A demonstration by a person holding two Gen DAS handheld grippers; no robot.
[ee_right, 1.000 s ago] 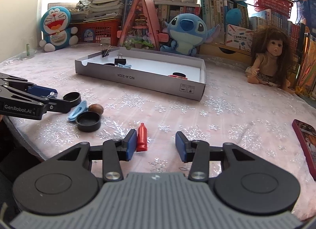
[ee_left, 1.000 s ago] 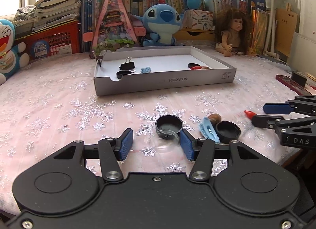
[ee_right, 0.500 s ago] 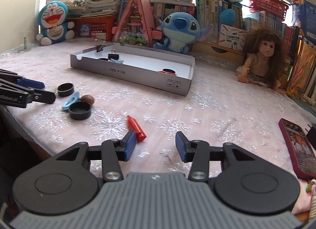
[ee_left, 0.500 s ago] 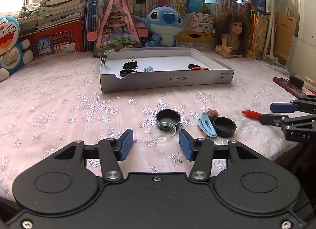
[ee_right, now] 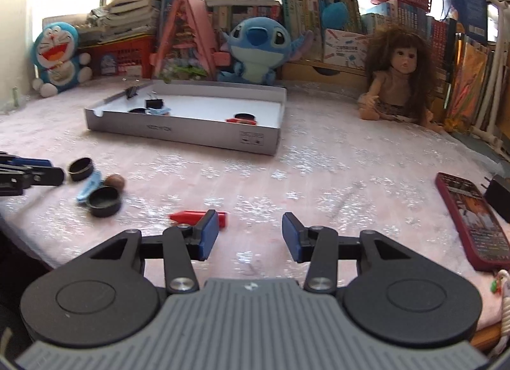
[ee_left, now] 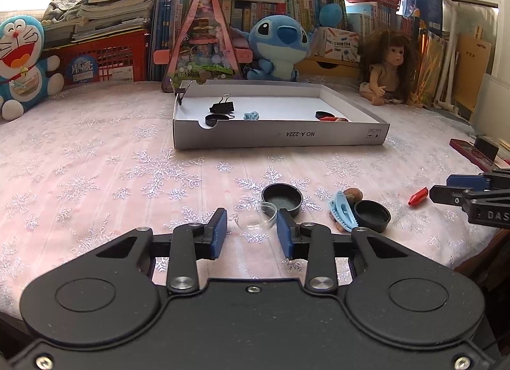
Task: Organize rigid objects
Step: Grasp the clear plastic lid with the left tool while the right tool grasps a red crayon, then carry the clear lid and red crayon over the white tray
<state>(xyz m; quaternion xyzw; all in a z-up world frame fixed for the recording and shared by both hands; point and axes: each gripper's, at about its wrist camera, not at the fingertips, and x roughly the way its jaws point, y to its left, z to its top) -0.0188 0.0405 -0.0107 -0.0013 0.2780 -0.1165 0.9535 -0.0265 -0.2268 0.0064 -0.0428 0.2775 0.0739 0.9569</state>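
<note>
My left gripper [ee_left: 251, 220] is closing on a clear round lid [ee_left: 258, 222]. Both pads touch its rim, and it tilts up at the right. Just beyond stand a black cap [ee_left: 282, 200], a blue clip [ee_left: 342, 212], a brown nut [ee_left: 352, 193] and a second black cap [ee_left: 372, 215]. My right gripper [ee_right: 249, 220] is opening with nothing between its pads. A red crayon [ee_right: 188, 216] lies crosswise behind its left finger. The grey cardboard tray [ee_left: 277, 138] holds a binder clip [ee_left: 222, 107] and several small items.
A red phone [ee_right: 468, 213] and a black charger [ee_right: 499, 193] lie at the right. A doll [ee_left: 387, 67], plush toys, books and baskets line the back. The table's front edge runs close under both grippers.
The left jaws have narrowed until the clear lid sits between the pads. The right jaws have widened. The red crayon has turned to lie crosswise, partly behind the right gripper's left finger.
</note>
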